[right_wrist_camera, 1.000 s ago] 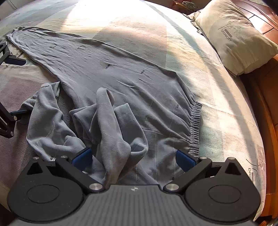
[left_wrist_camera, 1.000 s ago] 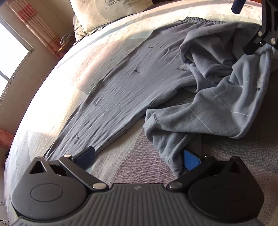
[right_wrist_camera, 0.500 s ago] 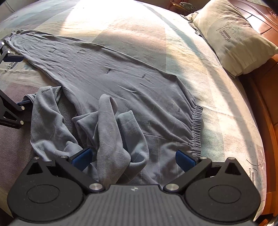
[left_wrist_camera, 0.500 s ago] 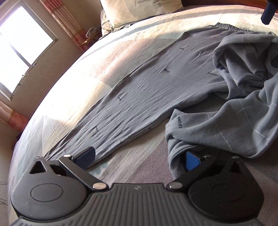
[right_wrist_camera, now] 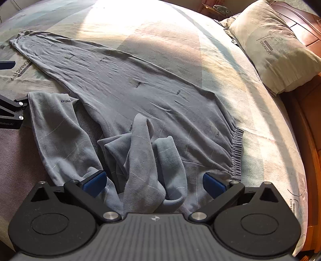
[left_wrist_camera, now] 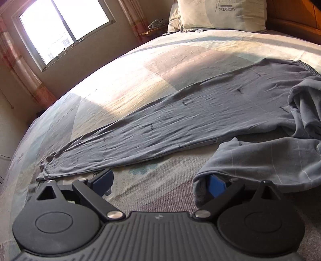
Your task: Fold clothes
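Observation:
Grey trousers (left_wrist_camera: 160, 132) lie on the bed, one leg flat and stretched towards the window. The other leg (left_wrist_camera: 260, 160) is crumpled, and its cuff hangs over the right finger (left_wrist_camera: 215, 184) of my left gripper (left_wrist_camera: 160, 180). Those jaws are wide and closing, with only the bedsheet in the gap. In the right wrist view the trousers (right_wrist_camera: 140, 86) run up to the elastic waistband (right_wrist_camera: 237, 148). My right gripper (right_wrist_camera: 154, 182) stands open over a bunched ridge of cloth (right_wrist_camera: 144, 156), its pads clear of it. My left gripper's linkage (right_wrist_camera: 10, 112) shows at the cuff (right_wrist_camera: 40, 104).
A pillow (left_wrist_camera: 220, 14) lies at the head of the bed, against the wooden headboard (right_wrist_camera: 305, 36). A window (left_wrist_camera: 60, 30) with curtains is beyond the far side. The patterned sheet (left_wrist_camera: 140, 80) lies bare past the flat leg. A wooden bed frame (right_wrist_camera: 309, 140) runs along the right.
The left gripper has rolled and shifted, bringing the window and pillow into view, with the cuff still over its right finger. The crumpled leg is drawn out further. The right gripper moved slightly.

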